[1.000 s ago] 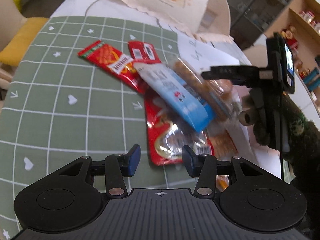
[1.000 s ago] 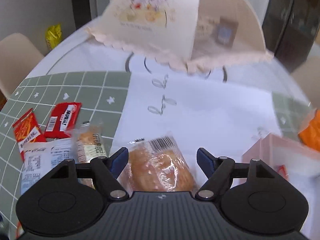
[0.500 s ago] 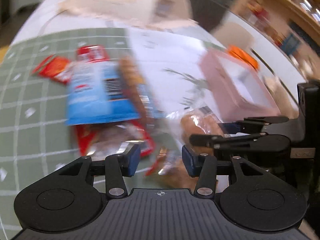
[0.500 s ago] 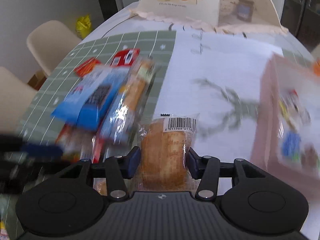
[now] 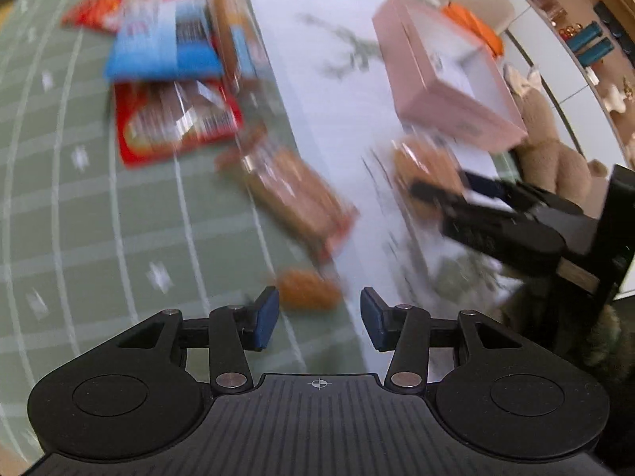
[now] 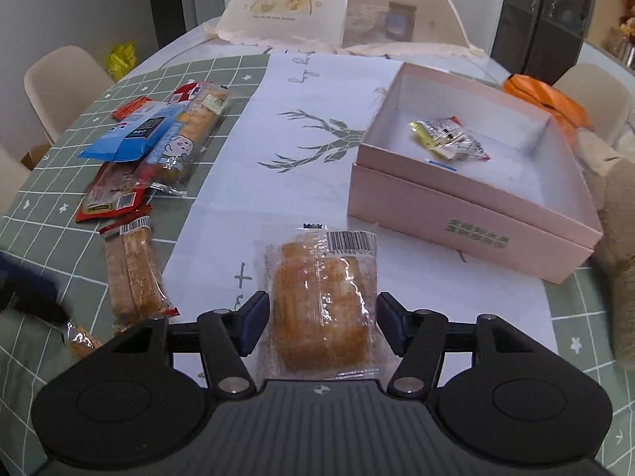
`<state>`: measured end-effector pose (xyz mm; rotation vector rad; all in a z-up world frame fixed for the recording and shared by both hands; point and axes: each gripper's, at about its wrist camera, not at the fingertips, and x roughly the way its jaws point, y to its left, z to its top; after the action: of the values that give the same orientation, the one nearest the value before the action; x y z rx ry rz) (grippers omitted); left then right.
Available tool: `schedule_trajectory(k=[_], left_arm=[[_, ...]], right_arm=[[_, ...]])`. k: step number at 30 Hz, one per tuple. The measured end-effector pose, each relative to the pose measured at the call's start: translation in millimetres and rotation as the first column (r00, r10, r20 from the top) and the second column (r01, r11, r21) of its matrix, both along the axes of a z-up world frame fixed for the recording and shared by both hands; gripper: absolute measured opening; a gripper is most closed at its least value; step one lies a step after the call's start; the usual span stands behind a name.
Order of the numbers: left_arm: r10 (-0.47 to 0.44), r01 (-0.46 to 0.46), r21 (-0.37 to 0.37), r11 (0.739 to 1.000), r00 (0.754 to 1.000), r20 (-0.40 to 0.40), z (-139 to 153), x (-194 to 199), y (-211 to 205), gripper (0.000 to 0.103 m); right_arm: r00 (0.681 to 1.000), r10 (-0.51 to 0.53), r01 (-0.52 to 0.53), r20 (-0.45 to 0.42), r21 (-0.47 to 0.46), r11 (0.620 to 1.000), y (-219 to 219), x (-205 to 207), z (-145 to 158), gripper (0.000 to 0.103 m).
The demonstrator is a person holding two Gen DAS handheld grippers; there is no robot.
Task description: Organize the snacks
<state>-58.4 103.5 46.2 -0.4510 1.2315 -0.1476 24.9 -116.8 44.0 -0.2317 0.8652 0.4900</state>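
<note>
A clear packet of golden bread point(image 6: 321, 301) sits between the pads of my right gripper point(image 6: 323, 317). The jaws are easing open while both pads still touch its sides. The left wrist view shows it blurred, with the bread point(image 5: 424, 166) just before the pink box point(image 5: 448, 107). That open pink box point(image 6: 476, 214) holds one yellow and silver packet point(image 6: 448, 141). My left gripper point(image 5: 319, 313) is closing with nothing between its pads. A small orange packet point(image 5: 309, 289) lies just past its fingertips. A long brown packet point(image 6: 133, 273) and a pile with a blue packet point(image 6: 135, 133) lie to the left.
A mesh food cover point(image 6: 293, 0) stands at the table's far end. An orange bundle point(image 6: 543, 99) lies behind the box and a beige plush toy point(image 6: 619, 238) stands to its right. Beige chairs point(image 6: 67, 79) ring the table.
My right gripper closed on the bread packet and carried it back toward the pink box, then widened a little. My left gripper swept right from the pile to the small orange packet.
</note>
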Motion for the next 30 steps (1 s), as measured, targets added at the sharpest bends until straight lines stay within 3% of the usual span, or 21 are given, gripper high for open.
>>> schedule_trajectory(k=[4,11,19,22,24,28,30], left_arm=[[0.051,-0.052,-0.031,0.998,0.998,-0.028,-17,0,-7,0.044],[0.175,-0.179,0.039,0.983,0.980,0.095,-15,16,-3,0.045],[0.048,-0.071,0.177,0.982,0.991,0.128,-11,16,-25,0.044],[0.044,-0.069,0.196,0.978,0.991,0.125,-6,4,-26,0.044],[0.056,-0.077,0.176,0.981,0.991,0.123,0,-3,-23,0.044],[0.125,-0.124,-0.020,0.992,0.990,0.061,-2,-7,-13,0.044],[0.159,-0.157,-0.047,0.987,0.986,0.046,-7,-3,-13,0.044]], right_arm=[[1.000,-0.024,0.025,-0.005,0.040,0.999,-4,-2,0,0.061],[1.000,-0.027,0.027,-0.004,0.057,0.998,-7,-10,2,0.061],[1.000,-0.028,0.028,0.001,0.058,0.998,-4,-12,3,0.063],[1.000,-0.025,0.025,0.003,0.057,0.998,-2,-14,4,0.064],[1.000,-0.021,0.021,0.005,0.057,0.998,-1,-15,5,0.065],[1.000,-0.015,0.014,0.010,0.056,0.998,2,-15,5,0.066],[1.000,-0.015,0.014,0.013,0.056,0.998,3,-15,6,0.066]])
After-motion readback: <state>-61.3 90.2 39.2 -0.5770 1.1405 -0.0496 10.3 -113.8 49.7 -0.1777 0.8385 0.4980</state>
